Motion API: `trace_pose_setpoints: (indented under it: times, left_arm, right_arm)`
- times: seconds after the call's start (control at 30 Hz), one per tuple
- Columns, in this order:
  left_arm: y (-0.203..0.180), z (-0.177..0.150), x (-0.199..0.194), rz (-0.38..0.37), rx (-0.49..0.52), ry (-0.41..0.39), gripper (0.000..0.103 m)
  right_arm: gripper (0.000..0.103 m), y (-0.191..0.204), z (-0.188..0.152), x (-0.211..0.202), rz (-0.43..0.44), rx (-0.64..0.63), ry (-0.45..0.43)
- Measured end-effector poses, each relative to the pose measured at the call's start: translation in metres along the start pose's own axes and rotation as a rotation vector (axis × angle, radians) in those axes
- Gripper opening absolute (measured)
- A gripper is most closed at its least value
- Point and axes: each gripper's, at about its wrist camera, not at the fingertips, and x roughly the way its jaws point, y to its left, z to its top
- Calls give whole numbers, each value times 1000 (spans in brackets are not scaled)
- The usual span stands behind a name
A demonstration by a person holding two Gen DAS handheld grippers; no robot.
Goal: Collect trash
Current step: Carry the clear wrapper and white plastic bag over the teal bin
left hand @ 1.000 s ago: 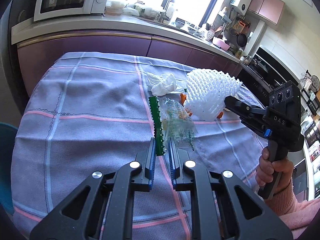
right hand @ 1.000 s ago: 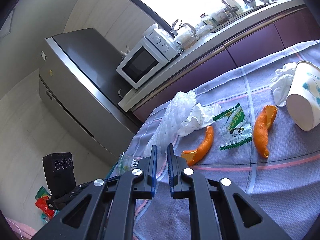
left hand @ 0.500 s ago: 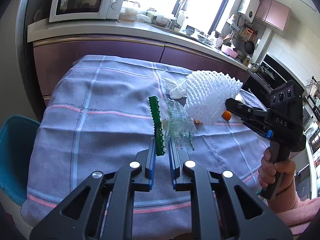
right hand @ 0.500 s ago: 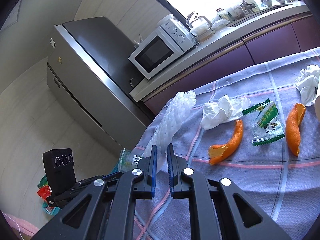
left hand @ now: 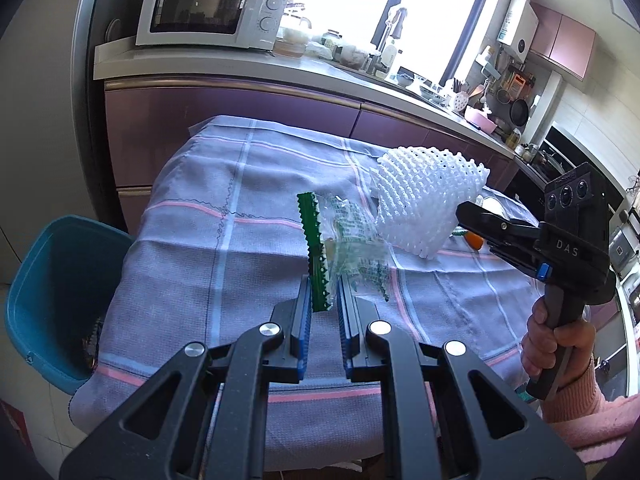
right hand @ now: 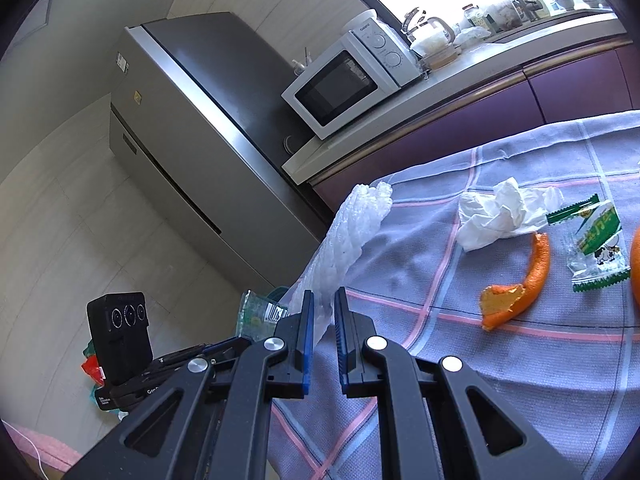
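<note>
Both grippers carry trash above the table.
We clamp a wrapper (left hand: 344,240) in our left gripper (left hand: 323,304); our right gripper (right hand: 321,312) pinches white foam netting (right hand: 352,236), with a blue bin (left hand: 48,280) lower left.

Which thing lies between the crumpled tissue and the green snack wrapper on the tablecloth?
Only bare tablecloth between tissue and green wrapper; they nearly touch, right wrist view.

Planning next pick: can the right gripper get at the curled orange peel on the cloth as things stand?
Probably not yet. The right gripper is shut on the white foam net, so it is occupied. The orange peel itself lies uncovered on the tablecloth, with nothing on top of it.
</note>
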Motion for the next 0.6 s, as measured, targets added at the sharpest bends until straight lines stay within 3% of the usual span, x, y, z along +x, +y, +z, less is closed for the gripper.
trace_pose_setpoints:
  times: [0.6]
  left_arm:
    - [47,-11,-43,102,-87,-50,13]
  right_arm:
    - [9,40,1,53,83,-68,96]
